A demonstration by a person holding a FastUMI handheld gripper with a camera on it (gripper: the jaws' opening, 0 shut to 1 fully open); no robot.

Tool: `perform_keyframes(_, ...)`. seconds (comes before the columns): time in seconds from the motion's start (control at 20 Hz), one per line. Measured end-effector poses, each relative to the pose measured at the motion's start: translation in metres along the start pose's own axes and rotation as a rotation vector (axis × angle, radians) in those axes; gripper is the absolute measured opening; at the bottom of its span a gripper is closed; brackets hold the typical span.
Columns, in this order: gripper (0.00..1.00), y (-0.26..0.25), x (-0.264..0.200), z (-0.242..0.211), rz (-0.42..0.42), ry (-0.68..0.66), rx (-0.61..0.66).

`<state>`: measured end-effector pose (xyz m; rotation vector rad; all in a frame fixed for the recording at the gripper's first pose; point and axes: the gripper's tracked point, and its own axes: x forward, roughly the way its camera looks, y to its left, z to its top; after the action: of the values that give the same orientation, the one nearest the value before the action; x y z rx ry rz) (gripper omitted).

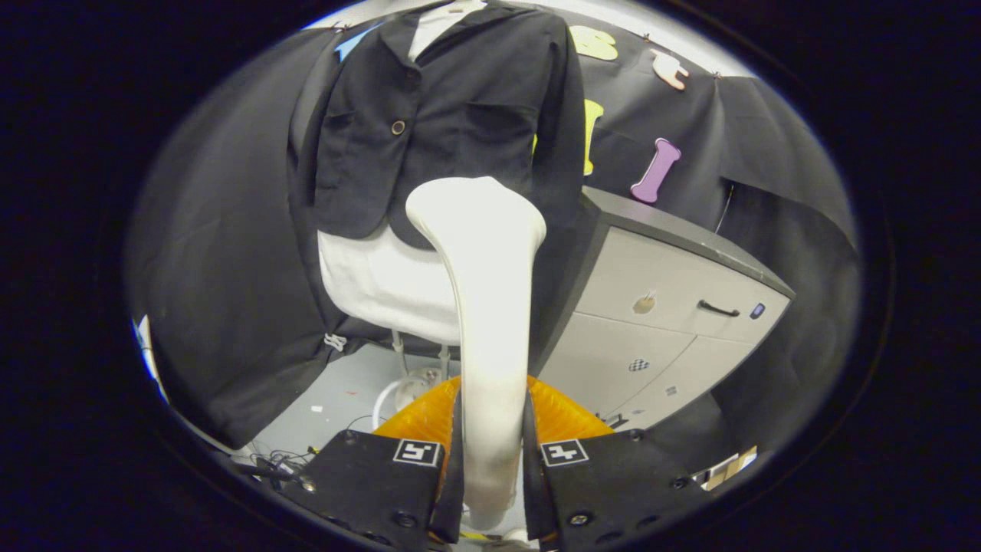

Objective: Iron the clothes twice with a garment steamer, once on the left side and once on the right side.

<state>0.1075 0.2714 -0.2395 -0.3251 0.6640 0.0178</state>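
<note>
The black jacket [444, 115] is seen hung on a white mannequin [383, 284], well beyond the fingers, w/ its button closed and the hem ending above the mannequin's bare lower part. Just beside it, on the right, a grey cabinet [674, 299] is placed close to the sleeve. The garment steamer [487, 307] is held upright by its handle; the gripper [490, 452] is clenched on this handle, both fingers pressed against its sides. The head of the steamer is raised to the level of the jacket hem, approx. in the middle, but whether it touches the cloth cannot be told.

Risks, as judged from here:
- The sleeve on the cabinet side can be missed, bc little room is left between jacket and cabinet; the head could be knocked against the cabinet edge.
- The smooth, tapered handle could be slipped or turned inside the fingers if the head is pushed hard on the cloth.
- The mannequin could be pushed back or rocked on its stand.
- The button [398, 127] could be caught by the head during a stroke.
</note>
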Motion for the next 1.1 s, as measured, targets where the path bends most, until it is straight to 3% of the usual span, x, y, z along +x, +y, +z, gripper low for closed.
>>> perform_keyframes(0.4,0.34,-0.12,-0.051,0.01,0.075,-0.107,-0.027)
perform_keyframes(0.85,0.34,-0.25,-0.099,-0.03,0.027,-0.163,0.028)
perform_keyframes(1.1,0.34,-0.293,-0.122,-0.048,-0.037,-0.164,0.085)
